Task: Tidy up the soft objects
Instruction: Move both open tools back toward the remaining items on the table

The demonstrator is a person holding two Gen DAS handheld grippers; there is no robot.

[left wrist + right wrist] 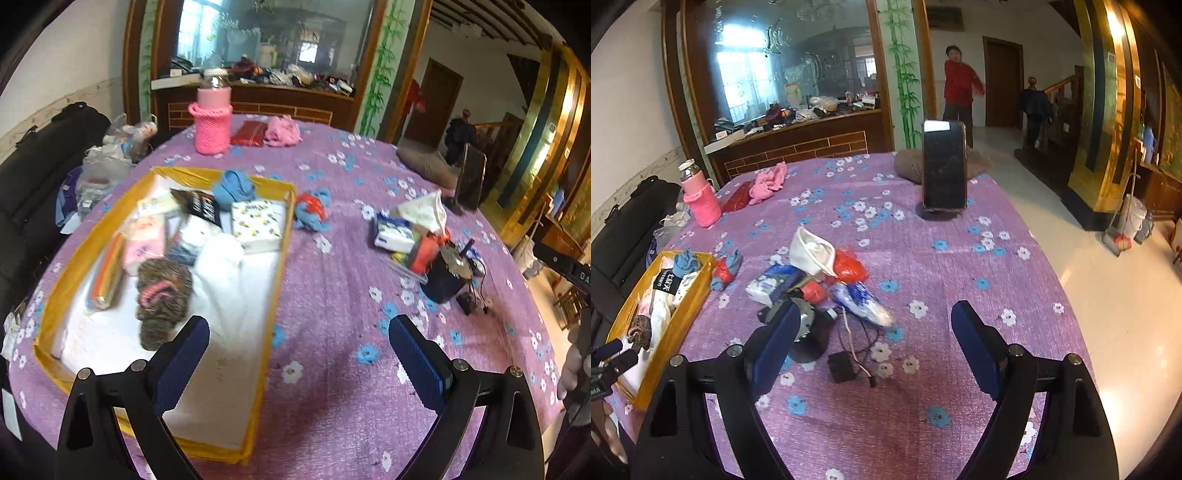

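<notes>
A yellow-rimmed tray (284, 236) lined in white holds a tissue pack (256, 223), a white cloth (221, 266), a brown knitted piece (162, 291) and other soft packets. A blue sock (234, 188) hangs over its far rim. A blue and red bundle (310, 212) lies just outside it. My left gripper (297, 332) hovers open over the tray's right rim, holding nothing. A heap of a white cloth (812, 251), a red bag (851, 269), a tissue pack (768, 284) and a blue-white packet (864, 302) lies ahead of my right gripper (875, 314), which stands open with nothing in it.
A black round device (809, 332) with a cable and small black box (842, 367) sits by the heap. A phone on a stand (943, 170), a brown cushion (908, 166), a pink bottle (700, 199) and a pink cloth (768, 182) stand farther back. A person in red (960, 85) is behind the table.
</notes>
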